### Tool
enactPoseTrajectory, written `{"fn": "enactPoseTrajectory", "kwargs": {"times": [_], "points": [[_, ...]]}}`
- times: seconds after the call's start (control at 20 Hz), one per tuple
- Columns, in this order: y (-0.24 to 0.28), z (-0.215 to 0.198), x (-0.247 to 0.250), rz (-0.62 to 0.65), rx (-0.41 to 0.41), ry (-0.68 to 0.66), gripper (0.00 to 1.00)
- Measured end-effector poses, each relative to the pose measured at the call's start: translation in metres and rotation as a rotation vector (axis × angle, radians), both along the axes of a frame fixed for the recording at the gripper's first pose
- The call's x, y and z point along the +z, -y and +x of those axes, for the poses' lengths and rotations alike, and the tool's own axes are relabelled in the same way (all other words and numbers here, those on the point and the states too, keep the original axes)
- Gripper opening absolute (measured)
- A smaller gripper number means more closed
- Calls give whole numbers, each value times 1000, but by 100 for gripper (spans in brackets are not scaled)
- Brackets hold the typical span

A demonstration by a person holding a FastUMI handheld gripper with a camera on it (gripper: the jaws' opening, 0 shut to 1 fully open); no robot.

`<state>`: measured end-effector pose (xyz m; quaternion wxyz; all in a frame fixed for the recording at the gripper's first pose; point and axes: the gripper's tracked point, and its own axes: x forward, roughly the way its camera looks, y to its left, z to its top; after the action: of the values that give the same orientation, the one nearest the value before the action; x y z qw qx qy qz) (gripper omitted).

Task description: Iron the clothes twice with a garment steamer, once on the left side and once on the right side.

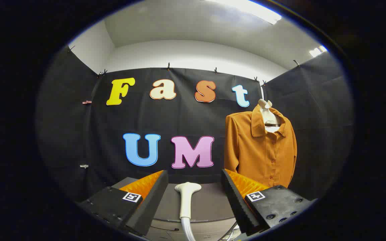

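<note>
meanwhile tool [194, 182] gapes above steamer [187, 197], orange shirt [260, 150] beyond

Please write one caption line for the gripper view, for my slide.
Open hand-held gripper framing the white steamer head on the table, orange shirt hanging beyond its fingers.

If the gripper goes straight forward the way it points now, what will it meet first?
Most likely the white steamer head, which stands between the open gripper's fingers, just ahead. Beyond it is the booth wall; the orange shirt hangs off to the right. Depth is unclear.
</note>
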<state>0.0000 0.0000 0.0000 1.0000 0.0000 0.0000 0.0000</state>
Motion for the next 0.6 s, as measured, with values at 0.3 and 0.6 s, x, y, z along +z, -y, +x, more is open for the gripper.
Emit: {"fn": "enactPoseTrajectory", "kwargs": {"times": [0.3, 0.6], "points": [[-3, -1, -1, 7, 7, -8, 98], [-8, -3, -6, 2, 7, -25, 98]]}}
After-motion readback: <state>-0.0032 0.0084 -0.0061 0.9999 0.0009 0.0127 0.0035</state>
